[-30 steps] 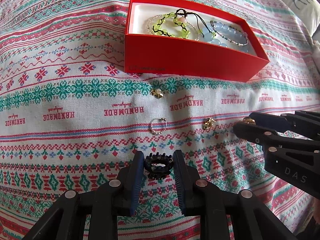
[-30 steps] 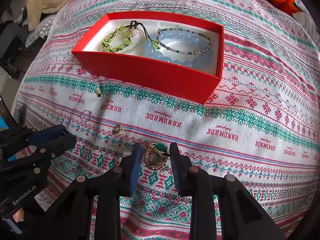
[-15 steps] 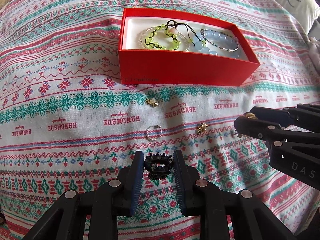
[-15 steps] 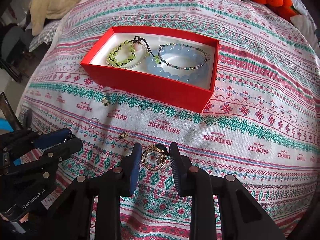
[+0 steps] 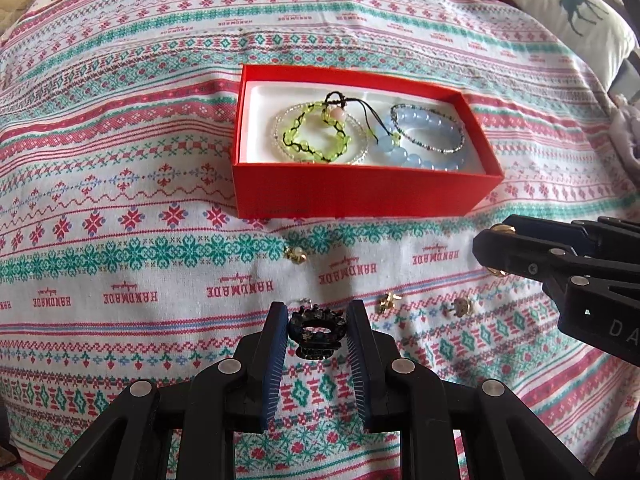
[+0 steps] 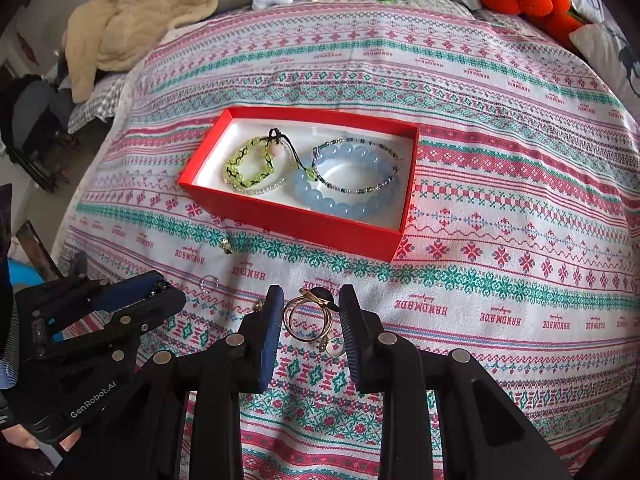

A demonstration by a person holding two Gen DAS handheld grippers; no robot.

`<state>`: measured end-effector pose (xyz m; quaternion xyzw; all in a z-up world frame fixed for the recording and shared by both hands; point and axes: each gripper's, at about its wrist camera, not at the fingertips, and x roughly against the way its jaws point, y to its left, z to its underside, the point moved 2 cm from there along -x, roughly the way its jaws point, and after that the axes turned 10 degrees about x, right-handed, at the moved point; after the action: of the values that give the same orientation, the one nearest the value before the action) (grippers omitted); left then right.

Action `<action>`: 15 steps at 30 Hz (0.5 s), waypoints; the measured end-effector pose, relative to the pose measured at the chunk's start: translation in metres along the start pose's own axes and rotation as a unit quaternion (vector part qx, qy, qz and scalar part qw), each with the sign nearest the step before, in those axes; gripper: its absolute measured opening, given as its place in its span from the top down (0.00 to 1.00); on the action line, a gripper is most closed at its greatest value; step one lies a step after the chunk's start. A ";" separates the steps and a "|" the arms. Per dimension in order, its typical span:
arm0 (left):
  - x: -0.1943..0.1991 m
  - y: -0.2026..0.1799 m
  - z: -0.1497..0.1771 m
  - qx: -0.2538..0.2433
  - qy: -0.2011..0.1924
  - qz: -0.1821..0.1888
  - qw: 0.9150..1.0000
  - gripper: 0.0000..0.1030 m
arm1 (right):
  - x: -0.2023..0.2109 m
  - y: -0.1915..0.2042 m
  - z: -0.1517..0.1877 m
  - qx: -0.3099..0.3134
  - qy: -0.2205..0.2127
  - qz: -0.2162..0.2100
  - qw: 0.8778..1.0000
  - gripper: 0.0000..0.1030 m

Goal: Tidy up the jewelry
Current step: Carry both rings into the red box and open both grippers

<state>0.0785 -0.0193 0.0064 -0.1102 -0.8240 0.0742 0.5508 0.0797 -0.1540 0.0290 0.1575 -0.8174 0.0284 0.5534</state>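
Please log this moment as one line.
left gripper: shut on black ring | right gripper: shut on gold ring | red box: bracelets

left claw (image 5: 318,330) clamped, right claw (image 6: 311,316) clamped, both tilted down

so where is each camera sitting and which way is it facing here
Left wrist: on the left claw, looking down and forward over the patterned cloth to the red box; its fingers pinch a black ring, and the right claw enters at right.
Right wrist: on the right claw, facing the same way; it pinches gold rings, left claw at lower left.
Shared: box, bracelets, cloth, loose earrings.
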 end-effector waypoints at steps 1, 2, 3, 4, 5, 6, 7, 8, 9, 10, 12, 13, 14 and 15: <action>0.001 0.000 -0.003 0.002 -0.002 0.003 1.000 0.77 | 0.003 -0.002 0.000 -0.002 -0.002 -0.002 1.000 0.71; 0.002 -0.001 -0.007 0.004 -0.004 0.006 1.000 0.77 | 0.004 -0.003 -0.002 -0.005 -0.005 -0.005 1.000 0.71; 0.003 -0.001 -0.011 0.007 -0.006 0.010 1.000 0.77 | 0.005 -0.005 -0.004 -0.007 -0.007 -0.006 1.000 0.71; 0.004 -0.001 -0.015 0.010 -0.008 0.015 1.000 0.77 | 0.005 -0.006 -0.006 -0.009 -0.008 -0.007 1.000 0.71; 0.004 -0.001 -0.019 0.014 -0.009 0.020 1.000 0.77 | 0.006 -0.007 -0.008 -0.010 -0.010 -0.007 1.000 0.71; 0.004 -0.001 -0.023 0.018 -0.010 0.024 0.999 0.77 | 0.006 -0.008 -0.010 -0.012 -0.012 -0.008 1.000 0.71; 0.004 -0.001 -0.027 0.023 -0.011 0.028 0.999 0.77 | 0.006 -0.009 -0.012 -0.014 -0.013 -0.009 1.000 0.71; 0.004 -0.001 -0.031 0.027 -0.012 0.031 0.999 0.77 | 0.006 -0.010 -0.014 -0.016 -0.015 -0.009 1.000 0.71; 0.003 -0.001 -0.035 0.031 -0.013 0.034 0.999 0.77 | 0.005 -0.011 -0.016 -0.019 -0.017 -0.010 1.000 0.71; 0.002 -0.002 -0.039 0.034 -0.015 0.036 0.999 0.77 | 0.005 -0.013 -0.018 -0.022 -0.020 -0.012 0.999 0.71; 0.000 -0.003 -0.046 0.036 -0.020 0.045 0.998 0.77 | 0.006 -0.016 -0.022 -0.029 -0.027 -0.018 0.999 0.71; -0.001 -0.004 -0.050 0.038 -0.023 0.052 0.998 0.77 | 0.006 -0.018 -0.024 -0.032 -0.031 -0.021 0.999 0.71; -0.003 -0.005 -0.054 0.038 -0.028 0.056 0.997 0.77 | 0.006 -0.020 -0.027 -0.034 -0.036 -0.023 0.999 0.71; -0.004 -0.007 -0.058 0.037 -0.034 0.059 0.997 0.77 | 0.006 -0.022 -0.030 -0.035 -0.042 -0.025 0.998 0.71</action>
<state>0.1329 -0.0269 0.0261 -0.1353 -0.8309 0.1403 0.5212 0.1105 -0.1694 0.0434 0.1592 -0.8363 -0.0204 0.5243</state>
